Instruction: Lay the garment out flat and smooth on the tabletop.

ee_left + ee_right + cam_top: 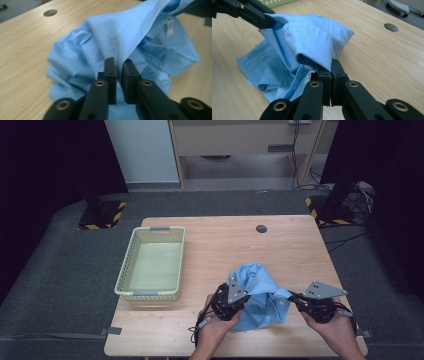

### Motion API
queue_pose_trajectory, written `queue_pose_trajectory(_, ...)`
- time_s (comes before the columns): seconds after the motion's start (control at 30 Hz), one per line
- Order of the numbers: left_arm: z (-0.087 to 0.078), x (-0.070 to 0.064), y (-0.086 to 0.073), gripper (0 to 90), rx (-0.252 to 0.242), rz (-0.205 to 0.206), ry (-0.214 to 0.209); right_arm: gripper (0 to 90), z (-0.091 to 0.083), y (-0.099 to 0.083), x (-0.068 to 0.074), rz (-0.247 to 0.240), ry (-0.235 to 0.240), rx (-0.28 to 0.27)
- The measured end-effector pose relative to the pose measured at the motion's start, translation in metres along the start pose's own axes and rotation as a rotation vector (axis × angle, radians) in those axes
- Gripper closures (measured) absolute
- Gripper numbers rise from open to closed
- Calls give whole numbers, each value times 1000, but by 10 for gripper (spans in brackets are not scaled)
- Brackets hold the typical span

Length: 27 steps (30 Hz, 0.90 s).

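While both tools clamp blue shirt (257, 295), left (239, 296), right (291, 296), bare tabletop (225, 240) beyond.

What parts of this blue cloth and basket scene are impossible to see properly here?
- High view: the near part of the blue cloth is covered by the left gripper and right gripper.
- Left gripper view: the small white label is blurred, unreadable.
- Right gripper view: the basket is cut off by the top edge.
- High view: the basket's near inner wall is hidden by its rim.
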<state>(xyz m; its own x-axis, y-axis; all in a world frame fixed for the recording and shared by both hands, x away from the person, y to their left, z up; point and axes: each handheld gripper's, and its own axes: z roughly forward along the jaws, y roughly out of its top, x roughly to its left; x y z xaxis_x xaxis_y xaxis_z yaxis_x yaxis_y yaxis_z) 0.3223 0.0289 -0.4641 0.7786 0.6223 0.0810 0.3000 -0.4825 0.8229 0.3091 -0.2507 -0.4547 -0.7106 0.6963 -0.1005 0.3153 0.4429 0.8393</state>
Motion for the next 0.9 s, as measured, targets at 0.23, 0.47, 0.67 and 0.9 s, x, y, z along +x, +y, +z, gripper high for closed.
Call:
queue_pose_trajectory(0.23, -6, 1, 6, 516, -55, 48, 45, 890, 3, 3, 6, -23, -2, 5)
queue_pose_trajectory(0.47, -4, -10, 18, 441, -89, 144, 22, 886, 9, 4, 14, -55, 2, 12)
queue_pose_trajectory(0.67, 3, -18, 21, 448, -78, 206, 20, 884, 17, 4, 24, -92, 20, 26)
queue_pose_trajectory(0.9, 12, -23, 16, 478, -43, 258, 7, 882, 25, 2, 33, -132, 33, 47)
